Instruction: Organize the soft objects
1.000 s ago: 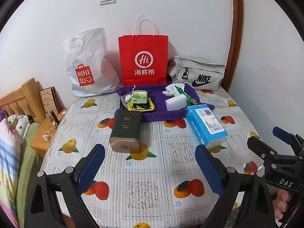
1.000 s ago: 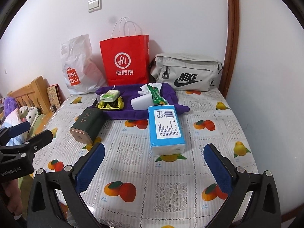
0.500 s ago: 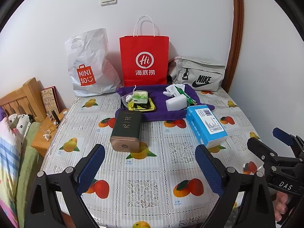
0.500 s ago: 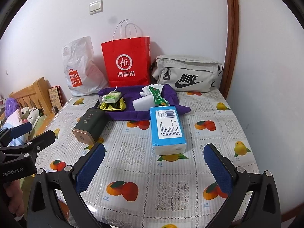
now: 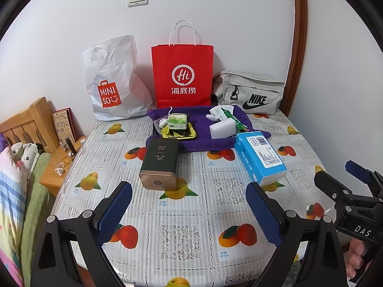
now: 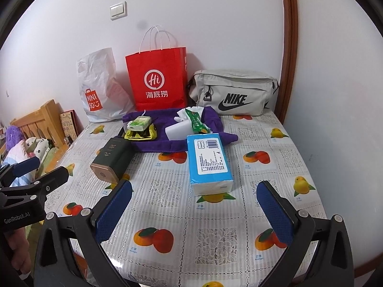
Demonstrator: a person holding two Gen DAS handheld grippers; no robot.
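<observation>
both grippers drawn slightly back, table [image 5: 191, 227] contents sitting a little farther off

Even indoor light, sharp centre, heavy fisheye warp w/ dark, maybe blurred corners.

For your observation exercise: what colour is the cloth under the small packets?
Purple cloth, clearest in the right wrist view.
</observation>
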